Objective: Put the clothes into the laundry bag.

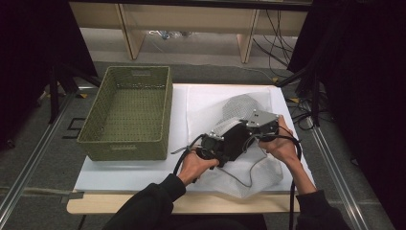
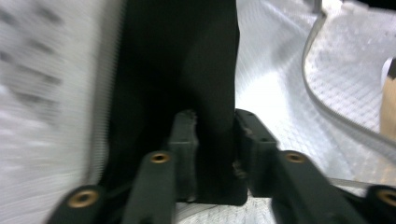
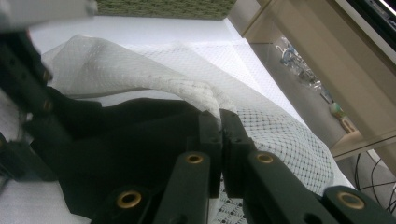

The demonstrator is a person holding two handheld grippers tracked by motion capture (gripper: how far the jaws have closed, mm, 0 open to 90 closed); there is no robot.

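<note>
A white mesh bag (image 1: 242,105) lies on the white table top (image 1: 129,170), with a black garment (image 1: 234,143) partly in its mouth. My left gripper (image 1: 224,140) is shut on the black garment (image 2: 187,70), which runs up between the jaws of my left gripper (image 2: 215,126). My right gripper (image 1: 245,129), under its grey plate, is shut on the bag's folded edge (image 3: 140,79) in the right gripper view, just above the garment (image 3: 130,140). The jaws of my right gripper (image 3: 219,122) pinch the mesh. Both hands are close together.
A green woven basket (image 1: 91,129) stands on the table's left part; its wall (image 3: 163,8) shows at the top of the right gripper view. A grey cord (image 2: 317,98) lies across the mesh. Wooden shelf legs and cables stand beyond the table.
</note>
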